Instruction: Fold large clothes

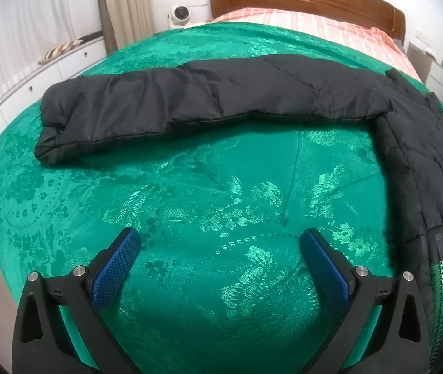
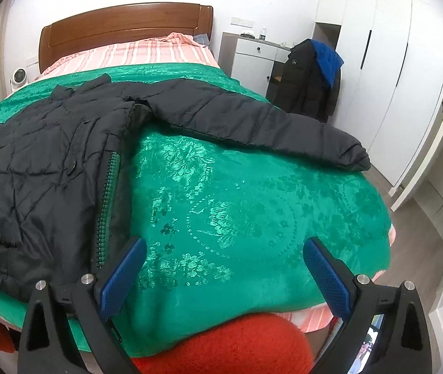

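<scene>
1. Here we are at the bed, and the black puffer jacket (image 2: 34,162) is laid out flat on the green bedspread (image 2: 237,212), body in the middle, both sleeves thrown wide.
2. Left gripper (image 1: 220,261) hangs over bare bedspread (image 1: 190,193) with its blue pads spread wide and nothing between them.
3. Right gripper (image 2: 224,268) is the same story: jaws fully apart, empty, hovering just beside the jacket's zip edge (image 2: 106,205).
4. From the left wrist, one sleeve (image 1: 190,103) stretches straight across the bed, its cuff toward the window side, well apart from the gripper. The jacket body (image 1: 424,187) curves down the right of that view.
5. From the right wrist, the other sleeve (image 2: 268,127) runs out toward the wardrobe side, its cuff near the bed's edge.
6. My read: no fold has started; the sleeves want bringing in across the body first.
7. Risks now. That shell looks slick and puffy, so a shallow pinch could slide off mid-lift and drop the sleeve crooked.
8. The bedspread looks soft, so a deep bite might catch it with the sleeve and drag the whole cover.
9. The cuff near the bed's edge could slip off the side if it is nudged outward.
10. Trapped air in the quilting may spring a fold back open unless it is pressed down.
11. The open zip teeth could snag the bedspread if the front is dragged.
</scene>
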